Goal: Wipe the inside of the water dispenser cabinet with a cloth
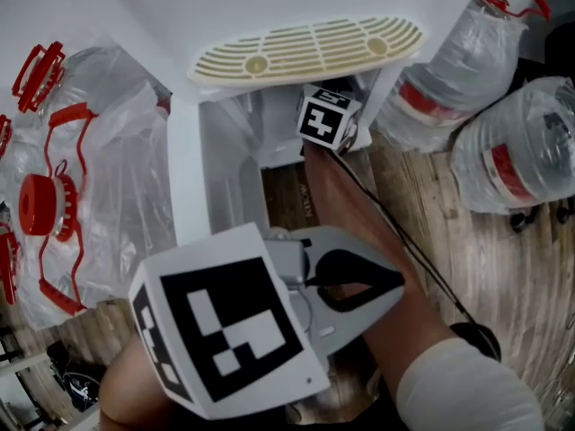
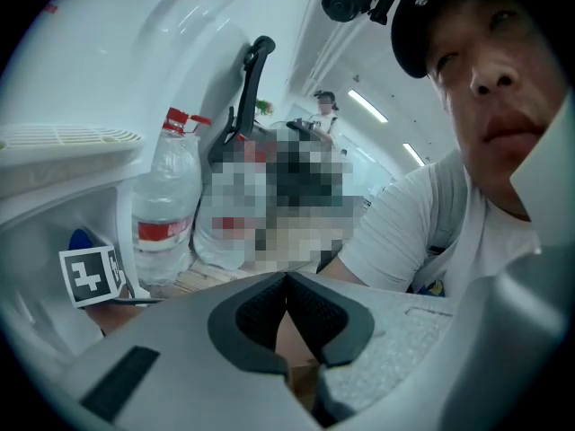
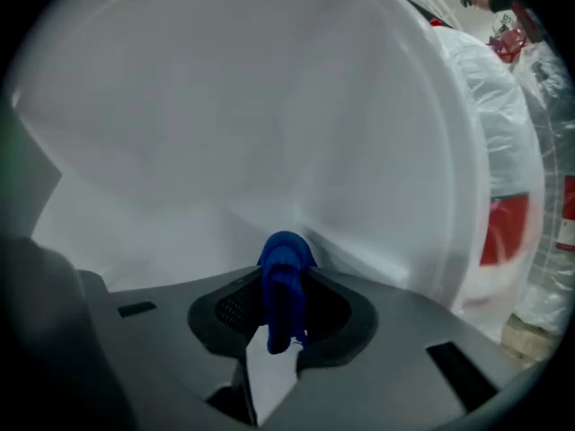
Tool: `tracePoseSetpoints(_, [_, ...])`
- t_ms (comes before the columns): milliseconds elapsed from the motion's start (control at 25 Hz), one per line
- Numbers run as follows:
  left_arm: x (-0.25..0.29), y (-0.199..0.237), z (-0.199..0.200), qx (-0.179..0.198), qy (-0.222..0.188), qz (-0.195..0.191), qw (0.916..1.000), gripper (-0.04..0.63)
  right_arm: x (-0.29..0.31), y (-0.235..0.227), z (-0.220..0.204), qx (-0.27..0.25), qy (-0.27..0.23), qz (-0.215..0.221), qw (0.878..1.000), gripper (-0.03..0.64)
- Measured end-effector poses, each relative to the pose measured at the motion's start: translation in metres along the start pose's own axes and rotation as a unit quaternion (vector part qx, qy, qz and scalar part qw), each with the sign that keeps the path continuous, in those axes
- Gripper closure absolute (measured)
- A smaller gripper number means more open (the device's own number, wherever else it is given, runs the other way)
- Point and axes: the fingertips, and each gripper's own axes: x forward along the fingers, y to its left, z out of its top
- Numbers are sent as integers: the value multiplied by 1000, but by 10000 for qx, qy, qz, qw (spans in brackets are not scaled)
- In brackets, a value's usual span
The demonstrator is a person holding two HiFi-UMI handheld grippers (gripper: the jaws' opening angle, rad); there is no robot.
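In the head view: my right gripper [image 1: 325, 119] reaches into the white dispenser cabinet [image 1: 184, 178]; my left gripper [image 1: 359, 281] hangs outside.
Left gripper view: jaws pressed together, holding nothing.
Right gripper view: jaws clamp the blue cloth [image 3: 284, 285] by the inner wall [image 3: 225, 133] (I'd press flat, sweep corners).
Containers: cabinet otherwise looks bare; plastic bag [image 1: 135, 142] holds red-capped bottles [image 1: 40, 205].

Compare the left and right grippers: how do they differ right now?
The left gripper is shut on nothing; the right gripper is shut on a blue cloth. The left hangs outside the cabinet; the right reaches inside it. Both have grey jaws.
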Motion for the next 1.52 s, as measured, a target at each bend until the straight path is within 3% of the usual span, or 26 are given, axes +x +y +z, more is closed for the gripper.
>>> tracePoseSetpoints(440, [5,6,1,39,52,20,10000,592,-26,-27,-43,546,373,-297,9974,531])
tracePoseSetpoints(680, [7,3,3,72,5,-114,9999,592,-46,-40,-74,428,555,-344,9969,531])
tracePoseSetpoints(1280, [16,5,5,356,60,-221,9991,592,16,6,-23,7,276,636,9976,540])
tracePoseSetpoints(1520, [18,7,2,311,158,-198,9992,592,20,0,-60,-216,763,839,9933,541])
